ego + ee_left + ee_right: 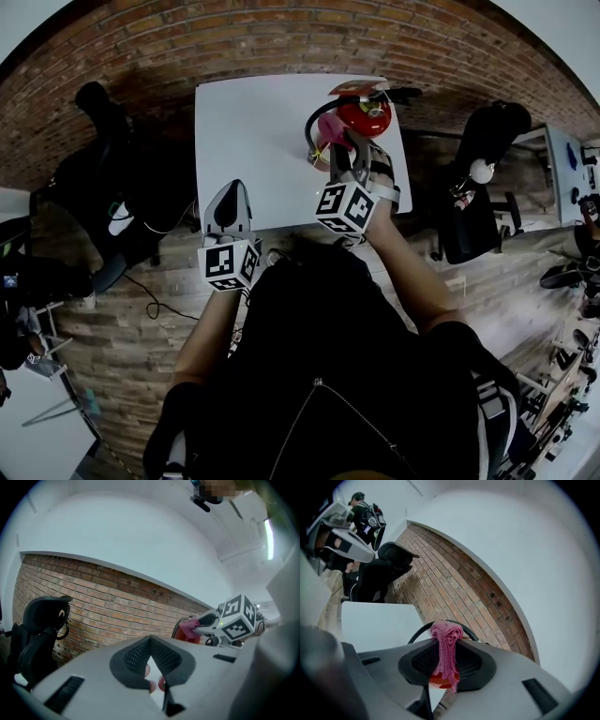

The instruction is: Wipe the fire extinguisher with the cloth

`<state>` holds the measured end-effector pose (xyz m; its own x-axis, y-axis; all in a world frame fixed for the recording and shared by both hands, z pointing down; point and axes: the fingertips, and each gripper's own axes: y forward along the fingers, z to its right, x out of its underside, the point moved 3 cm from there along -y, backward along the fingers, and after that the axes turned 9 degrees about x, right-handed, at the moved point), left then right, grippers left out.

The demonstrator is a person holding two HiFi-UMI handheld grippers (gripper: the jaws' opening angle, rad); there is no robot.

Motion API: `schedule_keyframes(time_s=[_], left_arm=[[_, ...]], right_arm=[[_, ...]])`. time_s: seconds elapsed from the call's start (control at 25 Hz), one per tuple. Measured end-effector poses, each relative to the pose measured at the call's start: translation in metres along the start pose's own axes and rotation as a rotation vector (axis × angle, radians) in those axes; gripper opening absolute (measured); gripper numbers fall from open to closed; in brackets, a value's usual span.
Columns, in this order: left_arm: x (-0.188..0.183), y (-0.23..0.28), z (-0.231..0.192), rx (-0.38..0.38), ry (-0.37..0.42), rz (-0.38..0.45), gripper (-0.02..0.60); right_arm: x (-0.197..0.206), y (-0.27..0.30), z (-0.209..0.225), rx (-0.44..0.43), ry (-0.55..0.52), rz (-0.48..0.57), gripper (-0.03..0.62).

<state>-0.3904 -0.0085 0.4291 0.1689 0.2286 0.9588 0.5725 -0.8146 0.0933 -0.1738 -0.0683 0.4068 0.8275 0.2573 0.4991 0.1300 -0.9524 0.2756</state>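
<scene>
A red fire extinguisher with a black hose stands at the far right of the white table. My right gripper is shut on a pink cloth, held against the extinguisher's near left side. In the right gripper view the cloth hangs bunched between the closed jaws, with red extinguisher body just below and the hose behind. My left gripper is shut and holds nothing, over the table's front edge. From the left gripper view I see the extinguisher and cloth at right.
The table backs onto a brick wall. One black office chair stands to the table's left and another to its right. A cable lies on the wood floor. A person stands in the distance.
</scene>
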Motion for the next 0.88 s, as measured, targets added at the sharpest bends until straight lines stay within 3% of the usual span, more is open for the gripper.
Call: schedule_keyframes(time_s=[0.2,0.48,0.88], left_arm=[[0.0,0.005,0.01,0.023,0.006,0.0,0.009],[-0.005,0.011,0.026,0.029,0.018,0.006,0.009],[-0.001,0.025,0.056,0.003,-0.009,0.003,0.011]], right_arm=[[-0.014,-0.009,0.02,0.136,-0.115,0.122,0.101],[0.0,0.002,0.013,0.19,-0.254,0.21,0.101],[0.033,-0.011,0.023,0.147,-0.247,0.25,0.101]])
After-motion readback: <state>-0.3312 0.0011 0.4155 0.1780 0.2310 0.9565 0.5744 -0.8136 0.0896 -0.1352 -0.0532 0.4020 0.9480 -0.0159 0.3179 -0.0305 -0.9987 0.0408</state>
